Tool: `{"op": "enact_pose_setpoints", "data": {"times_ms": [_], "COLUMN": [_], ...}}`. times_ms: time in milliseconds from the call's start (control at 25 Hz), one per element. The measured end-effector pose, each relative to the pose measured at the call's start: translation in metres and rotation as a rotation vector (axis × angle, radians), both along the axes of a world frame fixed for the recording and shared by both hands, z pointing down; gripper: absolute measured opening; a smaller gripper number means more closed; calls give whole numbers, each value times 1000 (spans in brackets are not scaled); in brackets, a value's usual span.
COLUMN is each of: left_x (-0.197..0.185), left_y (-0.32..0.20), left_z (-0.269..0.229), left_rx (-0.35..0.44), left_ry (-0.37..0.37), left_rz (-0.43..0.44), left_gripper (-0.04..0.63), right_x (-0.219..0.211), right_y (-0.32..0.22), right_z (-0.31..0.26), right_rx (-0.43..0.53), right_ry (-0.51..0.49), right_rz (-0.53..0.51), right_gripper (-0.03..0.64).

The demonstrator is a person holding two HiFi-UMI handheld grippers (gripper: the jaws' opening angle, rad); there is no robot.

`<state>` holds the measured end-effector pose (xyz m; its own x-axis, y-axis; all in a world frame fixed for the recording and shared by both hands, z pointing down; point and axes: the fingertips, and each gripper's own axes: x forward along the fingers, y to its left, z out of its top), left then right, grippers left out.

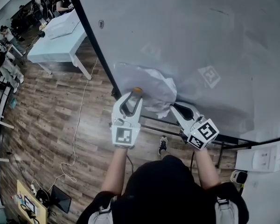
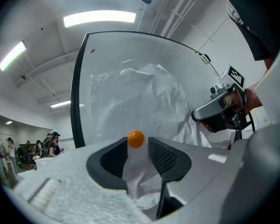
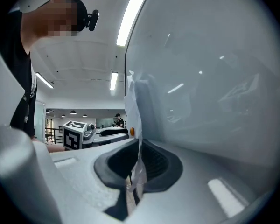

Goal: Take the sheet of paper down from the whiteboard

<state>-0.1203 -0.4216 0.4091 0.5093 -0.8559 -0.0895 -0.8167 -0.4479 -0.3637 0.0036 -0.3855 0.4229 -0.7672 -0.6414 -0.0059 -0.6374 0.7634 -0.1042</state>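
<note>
Okay, both tools are up at the whiteboard [image 1: 186, 27], pointing level at it. The sheet of paper [image 1: 147, 85] is crumpled and bulging off the board, right in front of both sets of jaws and spanning the stretch between them. Left gripper [image 2: 137, 147] first: jaws released, standing well apart. A strip of the paper runs down through the gap between the pads, and I see no squeeze on it. Right at the jaw tips, just above that gap, sits the orange magnet [image 2: 135, 138] on the paper's lower edge. Over to my right gripper [image 3: 139, 157]: jaws clenched onto the paper's edge, with a thin fold running edge-on between the two pads and out below them. The glossy board surface lies just to the right of those jaws, with ceiling lights reflected in it. Beyond the paper, level with the right jaws, I can see the left gripper with the magnet at its tip. From the head view the grippers are near each other, left jaws at the sheet's lower left, right jaws at its lower right. The wooden floor [image 1: 46, 125] is beneath them, and a pale bench [image 1: 51, 50] stands well off to the left of the left jaws.
</note>
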Motion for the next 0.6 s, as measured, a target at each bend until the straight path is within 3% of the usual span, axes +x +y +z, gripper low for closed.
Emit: {"op": "enact_pose_setpoints", "data": {"times_ms": [360,600], "left_x": [5,4], "left_y": [-6,-12], "left_z": [-2,-6], "left_rx": [35,88], "left_ry": [-37,-51], "left_rz": [-36,-109], "left_gripper": [129,141], "right_x": [-5,-3], "right_y": [0,-4], "right_z": [-1,0], "right_rx": [14,12], "right_ry": [5,-6], "right_rz": [-41,-49], "right_gripper": [5,3]}}
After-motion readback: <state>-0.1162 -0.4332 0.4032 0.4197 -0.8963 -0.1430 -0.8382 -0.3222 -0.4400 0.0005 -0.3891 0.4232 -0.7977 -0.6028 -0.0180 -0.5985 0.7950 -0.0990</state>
